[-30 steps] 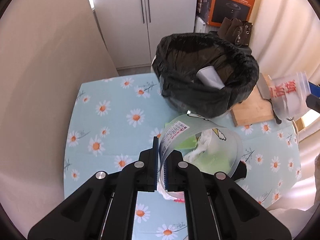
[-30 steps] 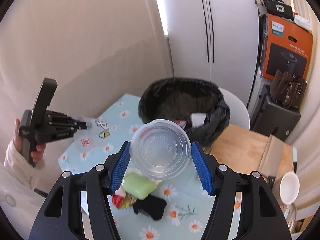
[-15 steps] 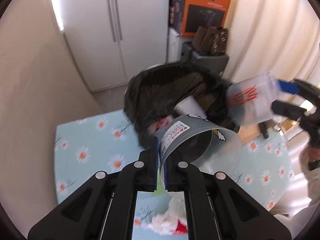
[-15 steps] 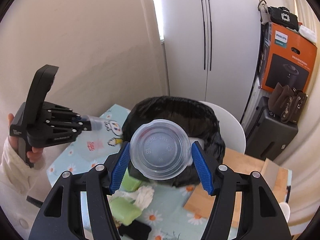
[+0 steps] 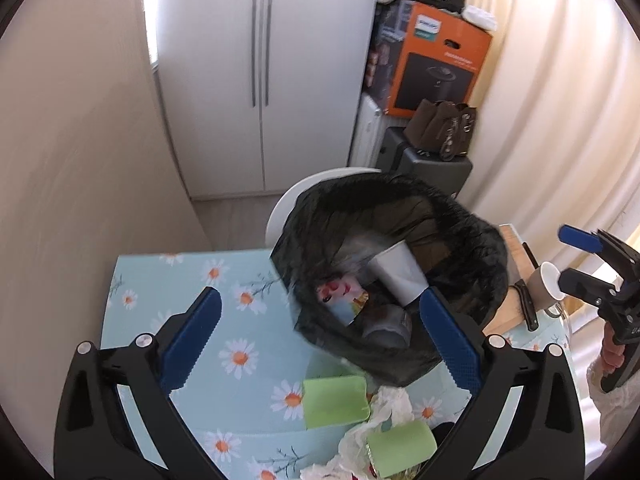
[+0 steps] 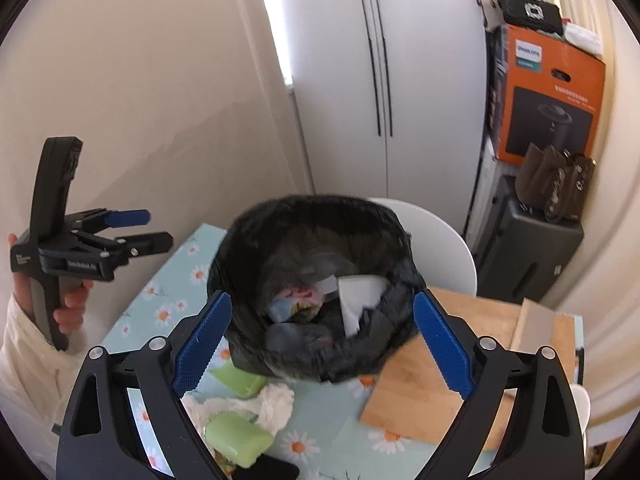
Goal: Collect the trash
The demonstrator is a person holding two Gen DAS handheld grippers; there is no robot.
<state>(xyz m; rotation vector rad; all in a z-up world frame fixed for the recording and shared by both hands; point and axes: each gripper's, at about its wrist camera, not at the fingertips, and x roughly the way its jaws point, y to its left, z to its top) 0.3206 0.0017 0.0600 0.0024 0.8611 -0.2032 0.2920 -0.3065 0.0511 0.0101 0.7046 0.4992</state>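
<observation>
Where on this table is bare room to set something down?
Bare cloth on the table lies between the wall-side edge and the trash bin. The wooden board beyond the bin is mostly bare. It is crowded in front of the bin: green packets and crumpled tissue.

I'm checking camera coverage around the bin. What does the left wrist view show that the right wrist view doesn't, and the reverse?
Only the left wrist view shows the brown paper cup and the knife on the wooden board's edge, with the right gripper open at the far right.

Only the right wrist view shows the board's full top and the left gripper open at the far left.

Both show the black-bagged trash bin, the green wrappers, the crumpled tissue and the daisy tablecloth.
</observation>
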